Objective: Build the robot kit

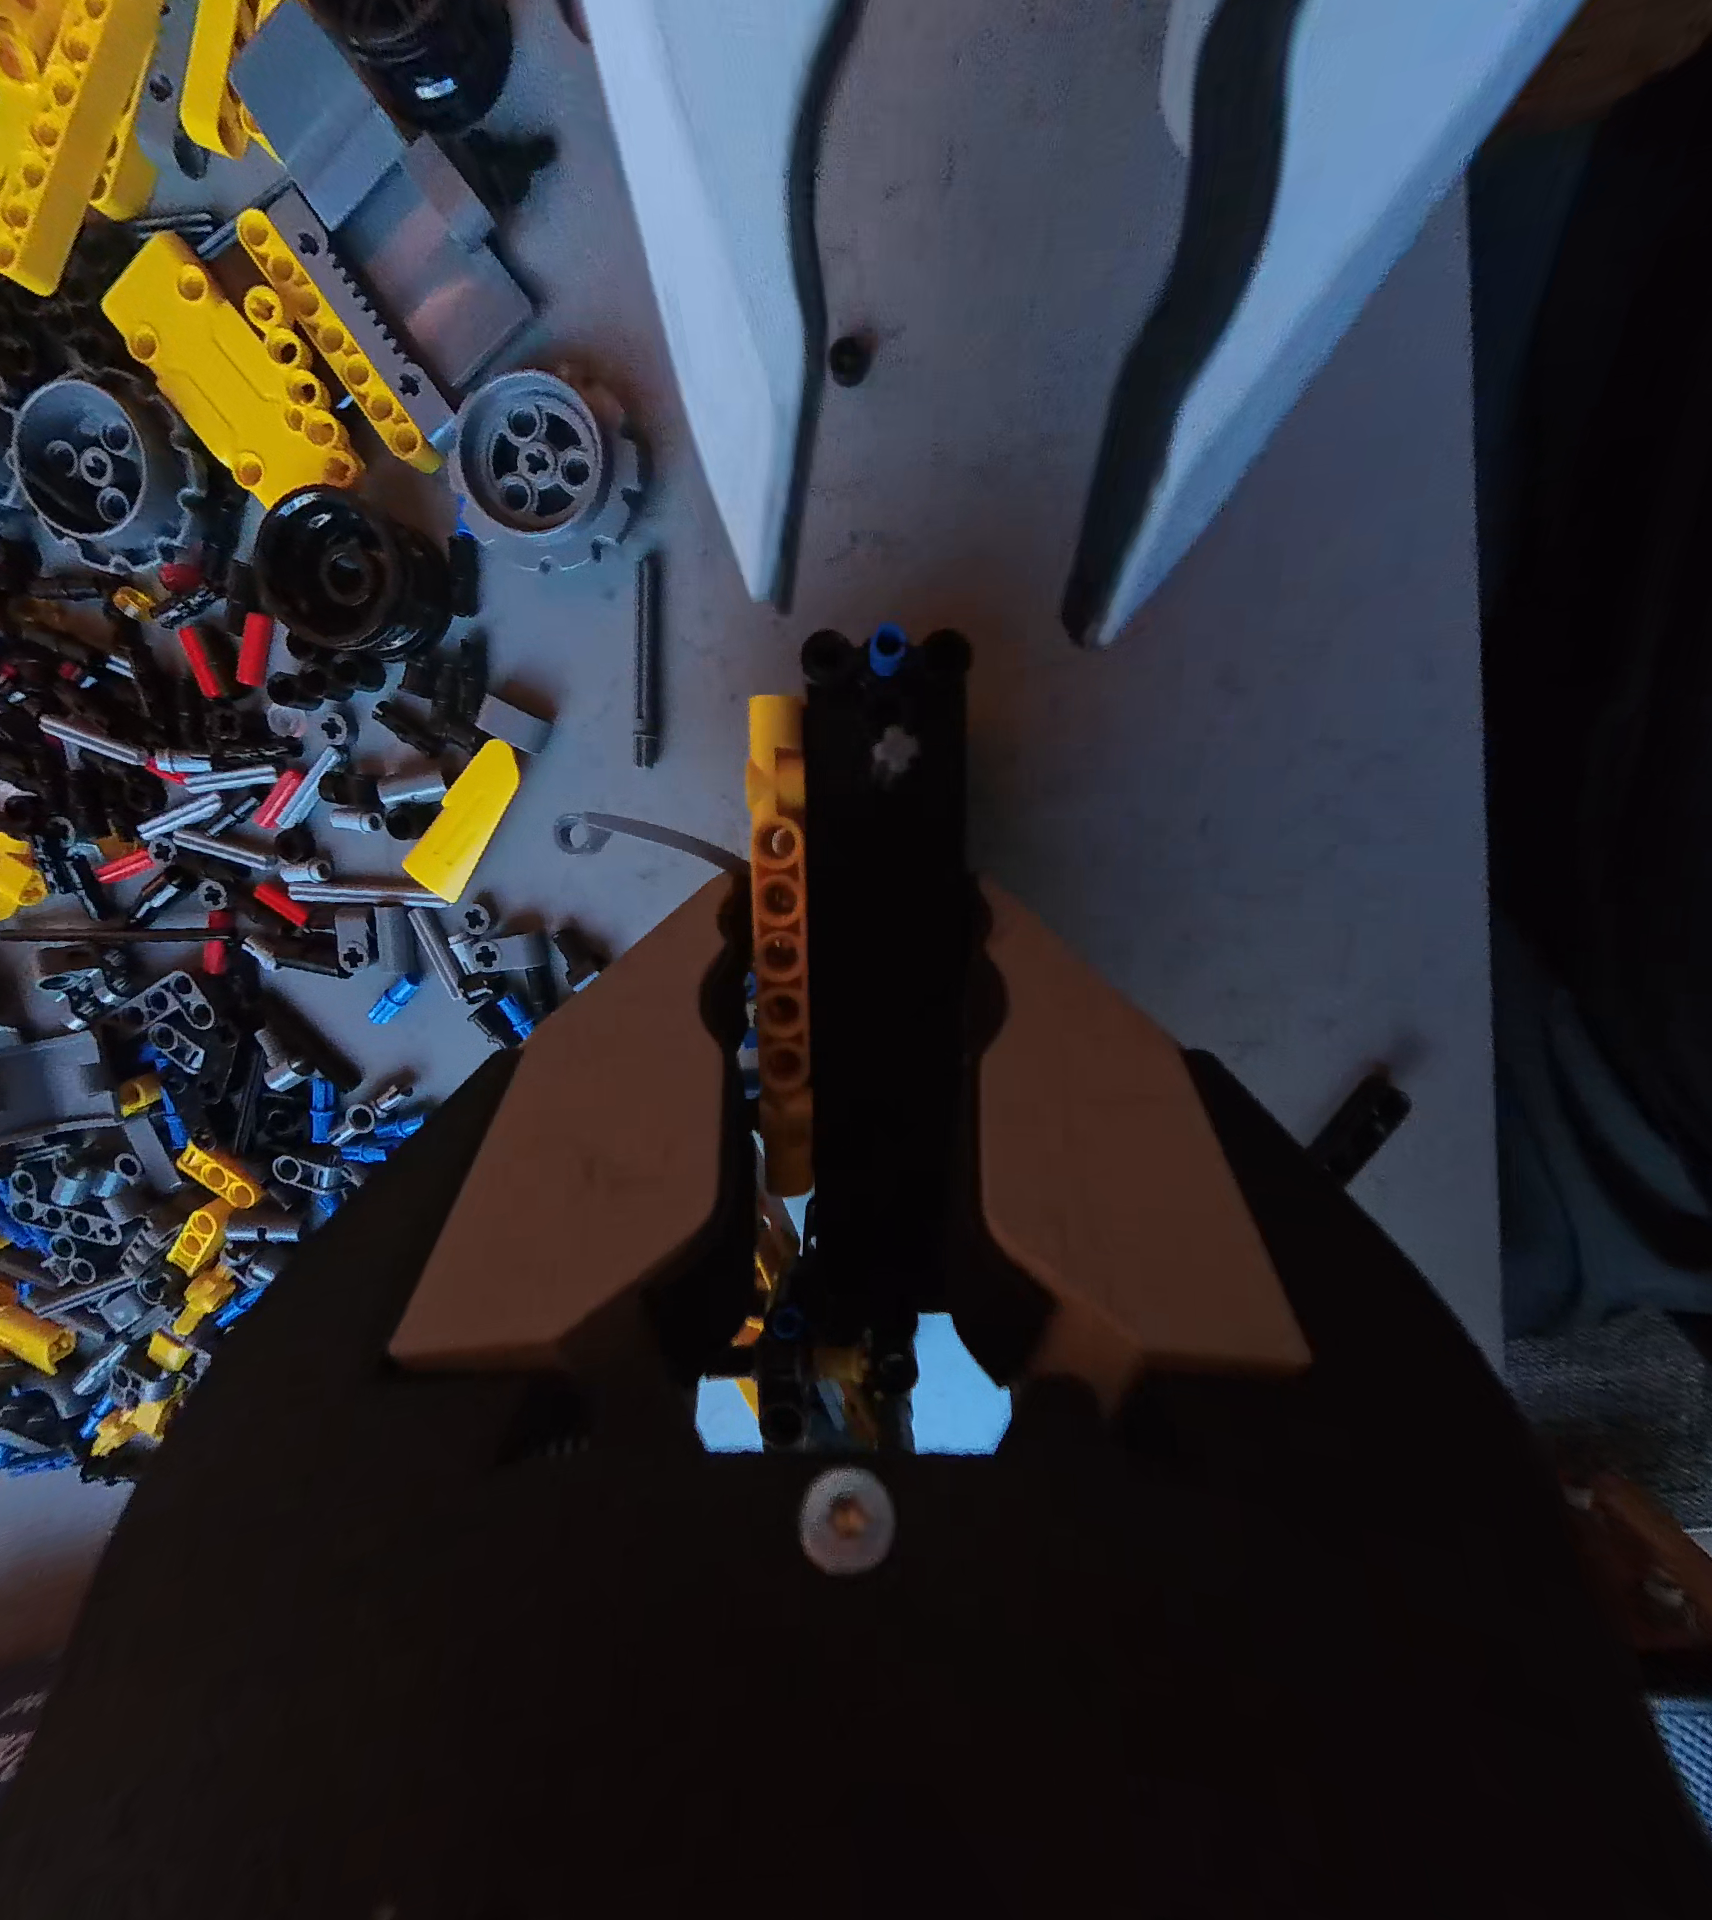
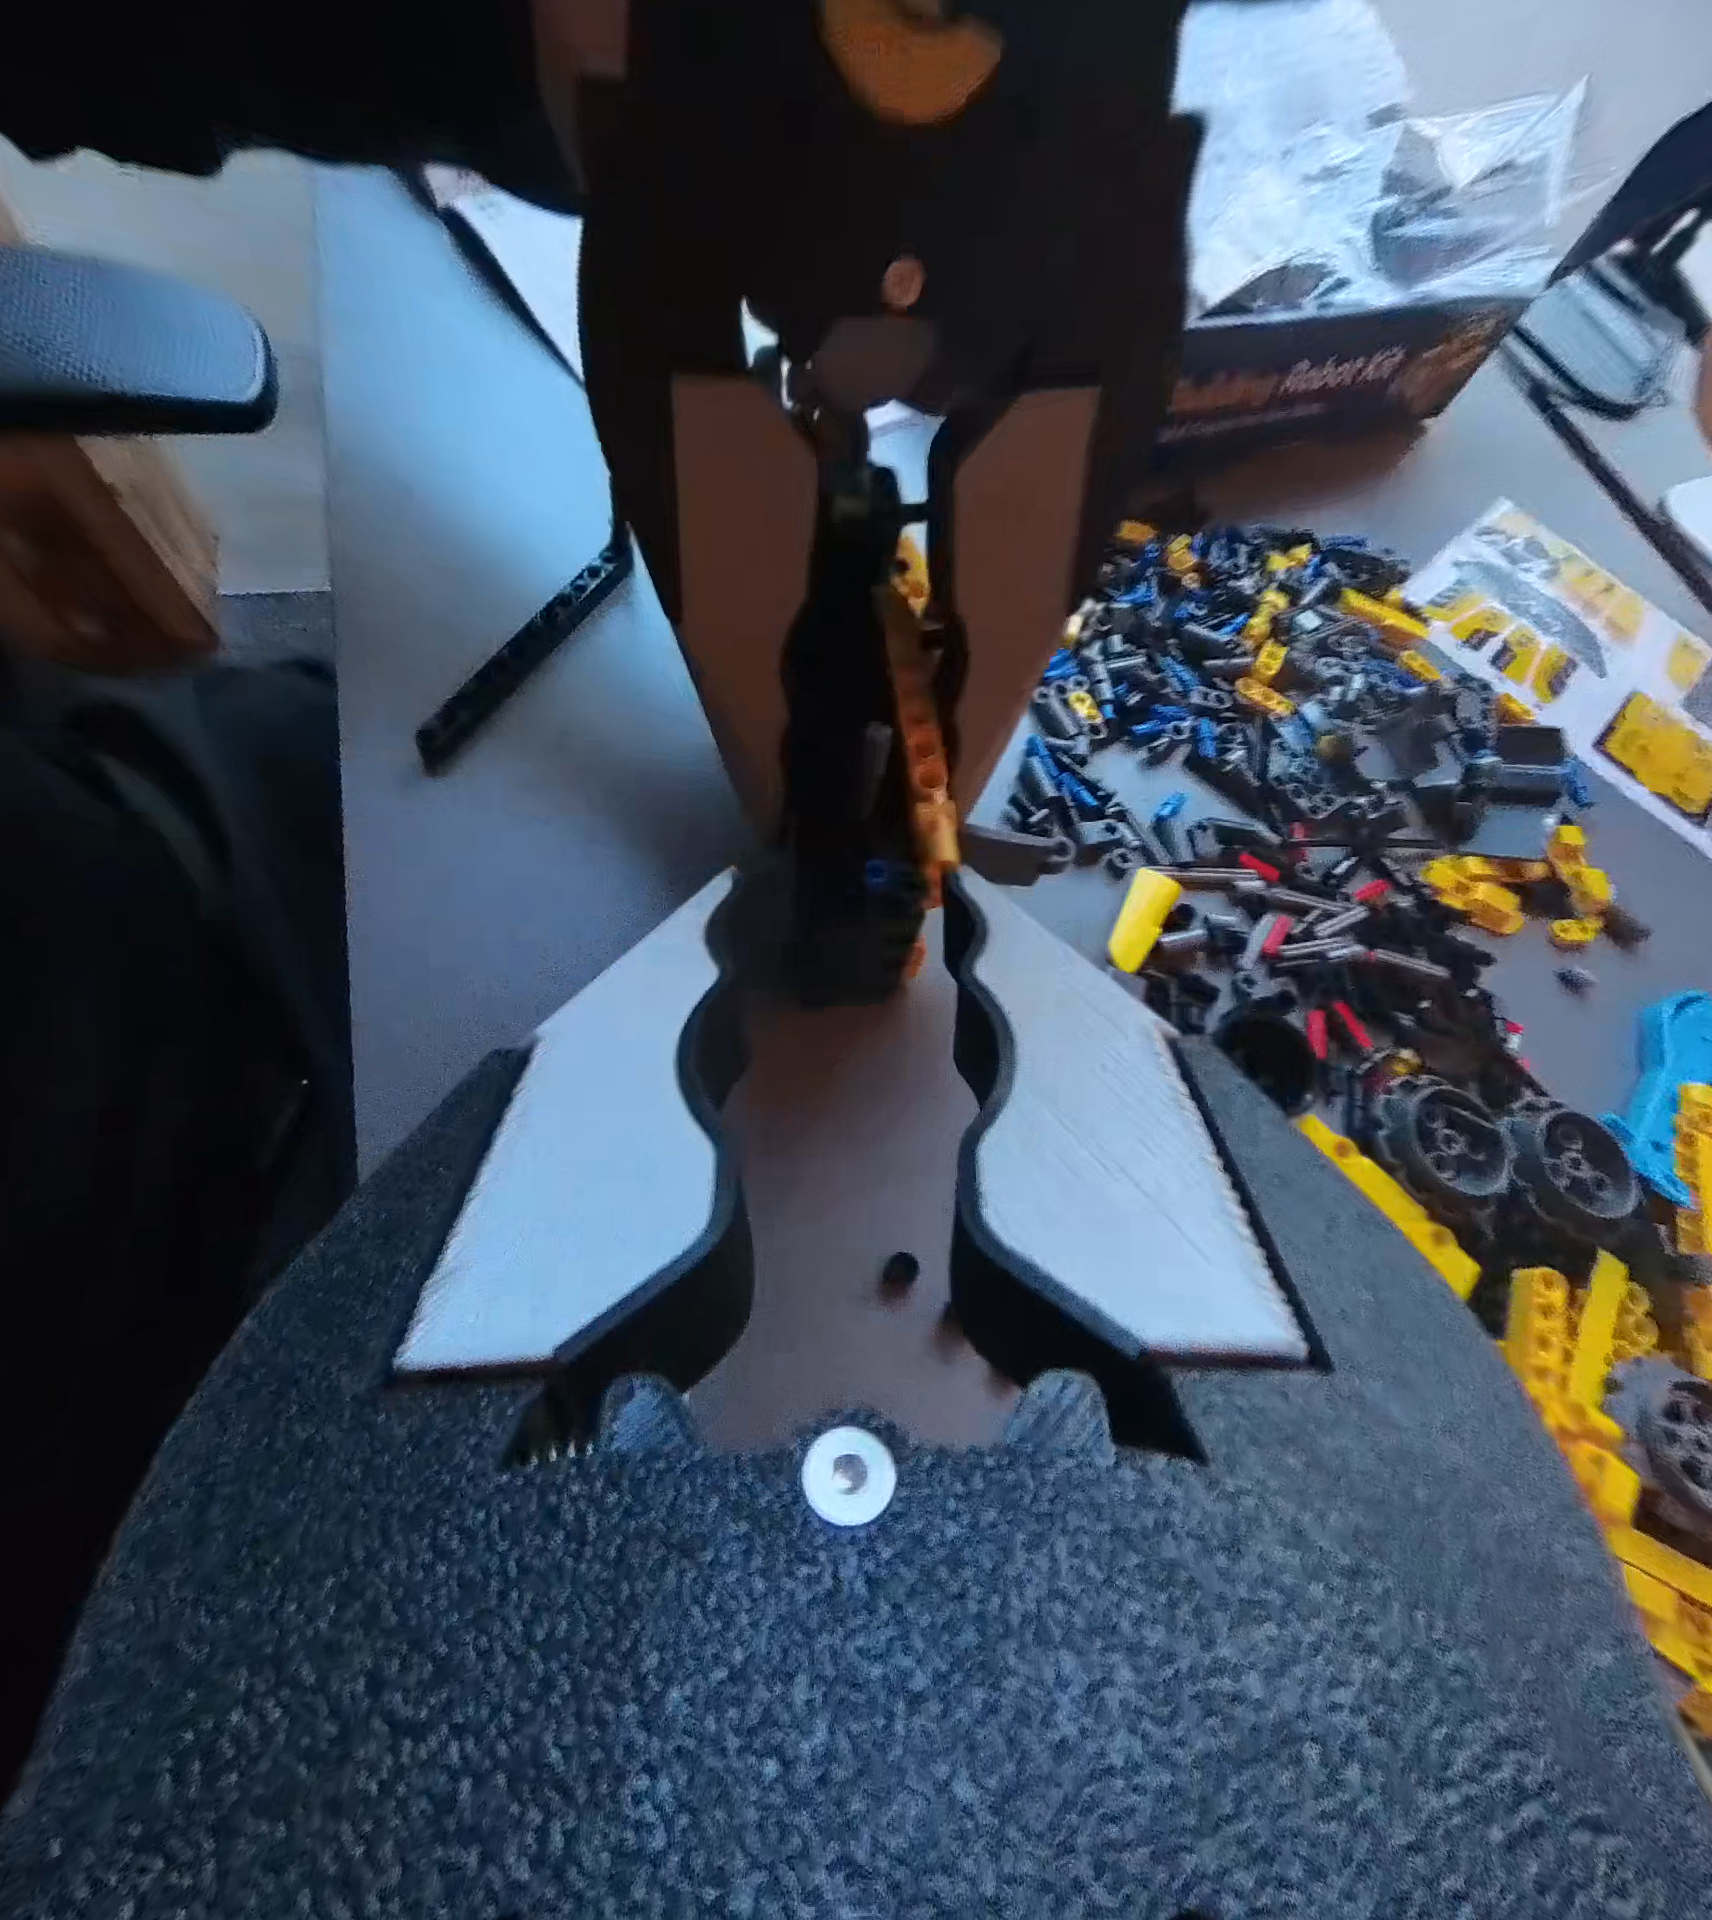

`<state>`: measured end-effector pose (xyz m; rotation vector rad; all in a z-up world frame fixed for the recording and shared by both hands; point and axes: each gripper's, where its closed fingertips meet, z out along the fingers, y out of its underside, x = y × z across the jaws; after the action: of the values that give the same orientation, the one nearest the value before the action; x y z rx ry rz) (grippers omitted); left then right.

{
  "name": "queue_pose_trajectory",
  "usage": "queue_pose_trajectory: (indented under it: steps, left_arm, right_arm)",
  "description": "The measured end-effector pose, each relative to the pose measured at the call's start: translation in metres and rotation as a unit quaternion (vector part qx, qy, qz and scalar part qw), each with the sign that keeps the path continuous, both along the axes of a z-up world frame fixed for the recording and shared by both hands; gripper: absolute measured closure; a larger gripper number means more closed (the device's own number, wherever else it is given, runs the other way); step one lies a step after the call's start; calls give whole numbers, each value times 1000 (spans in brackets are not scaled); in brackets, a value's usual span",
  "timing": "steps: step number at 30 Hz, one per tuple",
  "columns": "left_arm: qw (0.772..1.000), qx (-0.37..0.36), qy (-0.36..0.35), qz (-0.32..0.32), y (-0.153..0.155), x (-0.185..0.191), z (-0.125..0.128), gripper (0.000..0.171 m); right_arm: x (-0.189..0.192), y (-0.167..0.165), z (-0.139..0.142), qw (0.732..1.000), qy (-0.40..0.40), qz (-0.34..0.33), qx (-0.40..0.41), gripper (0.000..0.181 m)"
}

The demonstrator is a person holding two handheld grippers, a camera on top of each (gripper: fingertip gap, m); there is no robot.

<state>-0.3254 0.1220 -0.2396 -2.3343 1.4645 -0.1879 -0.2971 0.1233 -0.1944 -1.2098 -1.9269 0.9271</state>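
A dark box (image 2: 1330, 384) beyond the right gripper (image 2: 836, 914) bears pale lettering. A printed sheet (image 2: 1641, 707) to the right of that gripper possibly carries small print, too blurred to tell.

Both wrist views look steeply down, close, facing each other, sharing the grey table (image 1: 1195, 831) and brick pile (image 2: 1299, 727).

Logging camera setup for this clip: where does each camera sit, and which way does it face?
Left wrist view: on the left gripper, looking down its fingers at the black-and-yellow beam assembly it clamps; right gripper opposite.
Right wrist view: on the right gripper, facing the left gripper.
Shared: the assembly, both grippers, the loose parts pile, the grey table.
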Motion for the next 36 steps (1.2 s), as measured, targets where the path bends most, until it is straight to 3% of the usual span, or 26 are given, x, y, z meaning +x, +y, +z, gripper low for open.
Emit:
queue_pose_trajectory:
  steps: [2, 5, 17, 29, 33, 36]
  left_arm:
    - [1000, 2, 1, -2, 0, 0, 0, 135]
    - [1000, 0, -2, -4, 0, 0, 0, 135]
    - [998, -50, -34, -26, 0, -1, 2, 135]
    - [995, -72, -46, -55, -7, 0, 3, 135]
    - [997, -54, -39, -27, 1, -6, 2, 135]
    - [999, -26, -3, -32, -3, -6, 0, 136]
  right_arm:
    - [-6, 3, -11, 1000, -10, -11, 3, 139]
    - [-9, 4, -23, 1000, -20, -6, 0, 154]
    - [-11, 6, -9, 990, 47, 26, -127, 157]
    - [-11, -1, -4, 987, 59, 50, -141, 158]
    - [-18, 7, -5, 990, 71, 0, -119, 160]
    - [-17, 2, -4, 991, 79, 3, -109, 161]
